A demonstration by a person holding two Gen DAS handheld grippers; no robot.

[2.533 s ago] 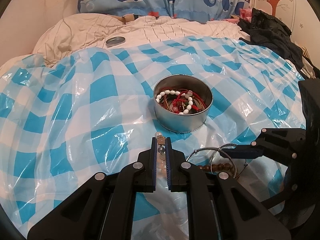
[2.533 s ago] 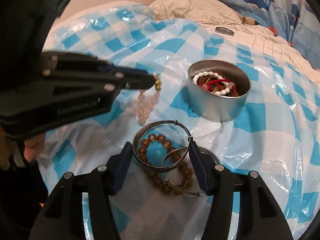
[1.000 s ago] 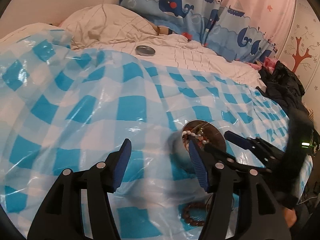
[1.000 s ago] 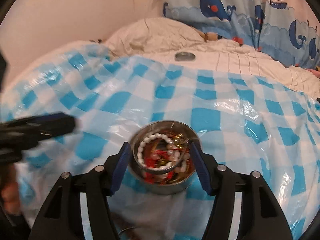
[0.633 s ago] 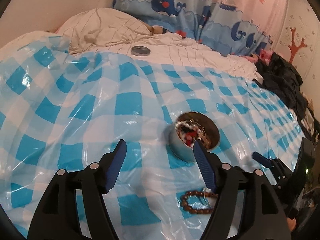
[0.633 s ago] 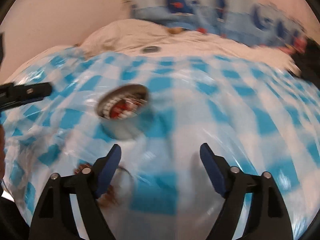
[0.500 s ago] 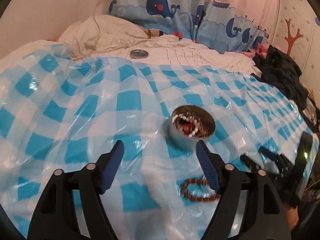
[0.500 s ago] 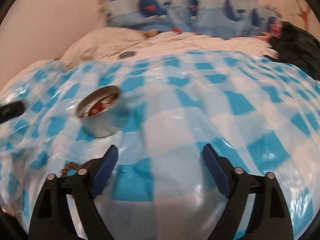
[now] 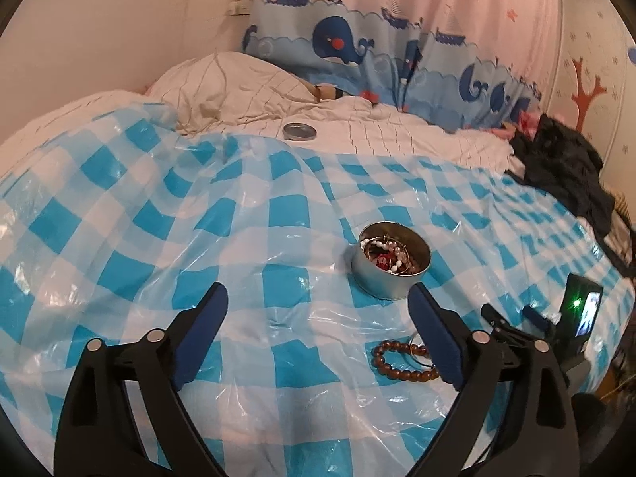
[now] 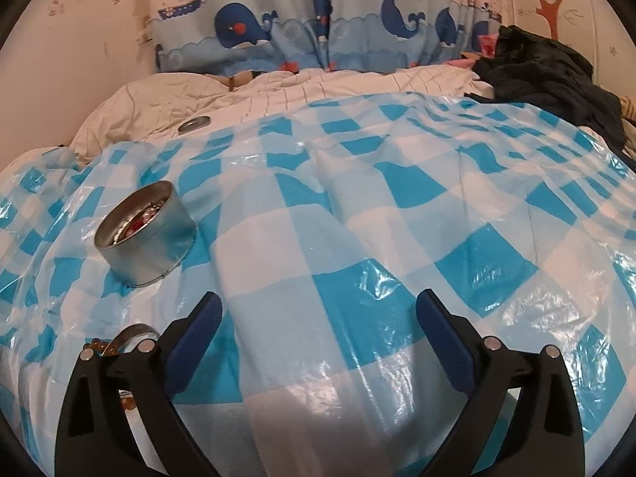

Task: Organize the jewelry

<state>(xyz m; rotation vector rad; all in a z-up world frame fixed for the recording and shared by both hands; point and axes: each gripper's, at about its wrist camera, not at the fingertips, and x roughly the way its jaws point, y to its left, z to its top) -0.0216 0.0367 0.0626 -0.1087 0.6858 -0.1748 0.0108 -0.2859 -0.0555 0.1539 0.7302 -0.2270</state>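
A round metal tin (image 9: 391, 264) holding white beads, red cord and rings sits on the blue-checked plastic sheet (image 9: 278, 214). It also shows in the right wrist view (image 10: 147, 234) at the left. A brown bead bracelet (image 9: 401, 361) and a thin metal ring (image 9: 421, 351) lie on the sheet in front of the tin, beside the left gripper's right finger. My left gripper (image 9: 318, 334) is open and empty. My right gripper (image 10: 318, 338) is open and empty, to the right of the tin. A metal bangle (image 10: 133, 334) and brown beads (image 10: 97, 344) show by its left finger.
The tin's lid (image 9: 299, 131) lies on the white quilt at the back, also in the right wrist view (image 10: 194, 124). Dark clothes (image 10: 548, 71) are piled at the far right. Whale-print curtains (image 9: 349, 47) hang behind the bed. The right gripper body (image 9: 564, 326) is at the lower right.
Both grippers have let go their jewelry over the tin, opened and pulled back. The right gripper has swung right, away from the tin. The brown bracelet stays on the sheet.
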